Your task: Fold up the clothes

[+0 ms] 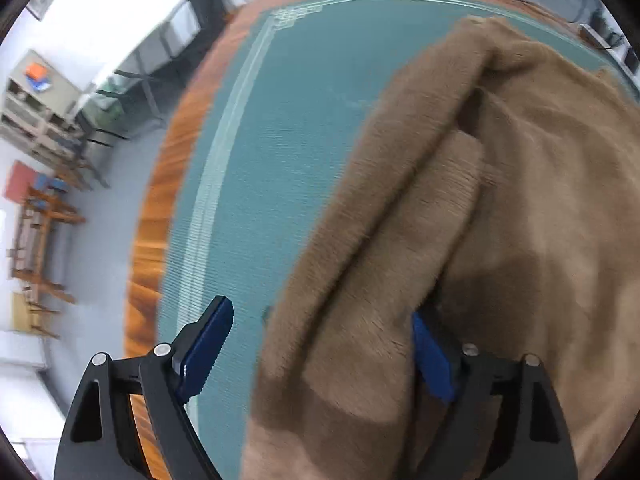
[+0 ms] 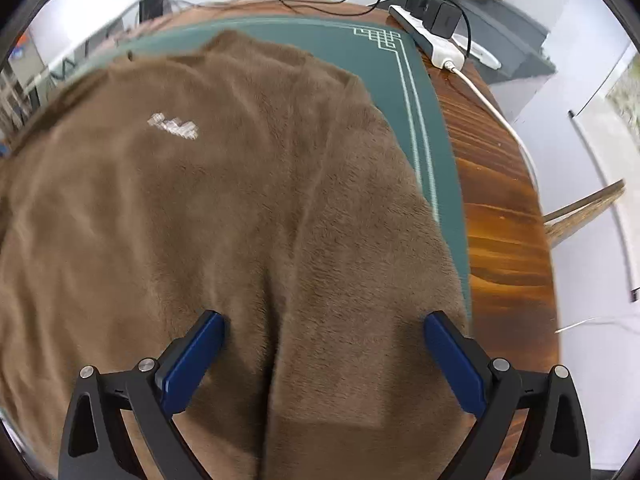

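Both my tools gape over the fuzzy brown fleece garment [image 2: 248, 208], holding nothing; a white power strip [image 2: 430, 42] sits on the wooden surface [image 2: 504, 216] beyond my right tool [image 2: 324, 344], folds crowd my left tool [image 1: 320, 344]

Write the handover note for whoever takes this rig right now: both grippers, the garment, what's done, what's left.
Left gripper: open, a fold of the brown fleece garment lying between its fingers, not clamped.
Right gripper: open, just above the garment's near edge, gripping nothing.
Garment: lies on the green mat on the wooden table, white logo facing up. Its left side is doubled over in a long roll; the right side reaches close to the mat's border.
Done: at most a first side fold, loosely.
Left: grip, complete the folds, square it up.
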